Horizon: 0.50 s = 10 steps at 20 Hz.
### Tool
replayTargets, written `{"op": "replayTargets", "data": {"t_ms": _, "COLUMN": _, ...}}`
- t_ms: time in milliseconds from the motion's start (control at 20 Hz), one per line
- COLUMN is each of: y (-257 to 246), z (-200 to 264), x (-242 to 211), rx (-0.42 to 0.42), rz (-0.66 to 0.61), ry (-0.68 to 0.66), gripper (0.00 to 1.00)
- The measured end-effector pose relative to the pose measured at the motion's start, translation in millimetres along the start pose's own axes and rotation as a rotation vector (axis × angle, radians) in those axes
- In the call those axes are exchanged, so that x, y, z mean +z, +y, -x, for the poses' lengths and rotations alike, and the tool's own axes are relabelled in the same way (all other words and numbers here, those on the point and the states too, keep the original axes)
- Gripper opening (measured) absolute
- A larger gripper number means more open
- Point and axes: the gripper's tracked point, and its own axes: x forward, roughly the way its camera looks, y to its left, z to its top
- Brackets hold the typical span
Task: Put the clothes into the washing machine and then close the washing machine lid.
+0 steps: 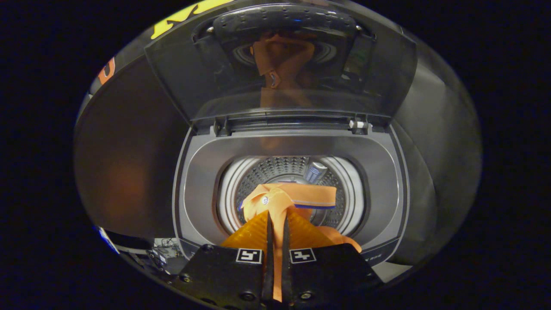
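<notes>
Currently, your tool (pixel 275 232) pinches one orange garment (pixel 280 202) between both fingers, held directly above the open drum (pixel 344 172) of the washing machine (pixel 198 172). Treat the fabric as light, soft and limp; grip a bunched fold, as here. Count: one garment, one drum, one raised lid (pixel 379 69).

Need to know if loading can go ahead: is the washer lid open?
Open: the lid stands raised behind the drum; claw grips the orange shirt.

The gripper (pixel 276 224) pinches an orange polo shirt (pixel 287 201) at lower centre, above the washing machine drum (pixel 344 185); the lid (pixel 280 64) stands raised at top.
</notes>
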Motion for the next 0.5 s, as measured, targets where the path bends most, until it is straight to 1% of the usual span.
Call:
{"op": "replayTargets", "data": {"t_ms": 150, "y": -1.5, "z": 0.7, "x": -0.5, "rx": 0.003, "rz": 0.004, "ry": -0.01, "gripper": 0.14}}
{"op": "replayTargets", "data": {"t_ms": 200, "y": -0.3, "z": 2.6, "x": -0.9, "rx": 0.014, "rz": 0.002, "ry": -0.02, "gripper": 0.19}}
{"op": "replayTargets", "data": {"t_ms": 250, "y": -0.6, "z": 2.7, "x": -1.8, "rx": 0.014, "rz": -0.001, "ry": -0.029, "gripper": 0.26}}
{"op": "replayTargets", "data": {"t_ms": 400, "y": -9.6, "z": 8.5, "x": 1.6, "rx": -0.022, "rz": -0.028, "ry": -0.06, "gripper": 0.64}}
{"op": "replayTargets", "data": {"t_ms": 450, "y": -12.1, "z": 9.5, "x": 1.5, "rx": -0.029, "rz": -0.034, "ry": -0.065, "gripper": 0.67}}
{"op": "replayTargets", "data": {"t_ms": 500, "y": -13.7, "z": 9.6, "x": 0.8, "rx": -0.033, "rz": -0.039, "ry": -0.069, "gripper": 0.67}}
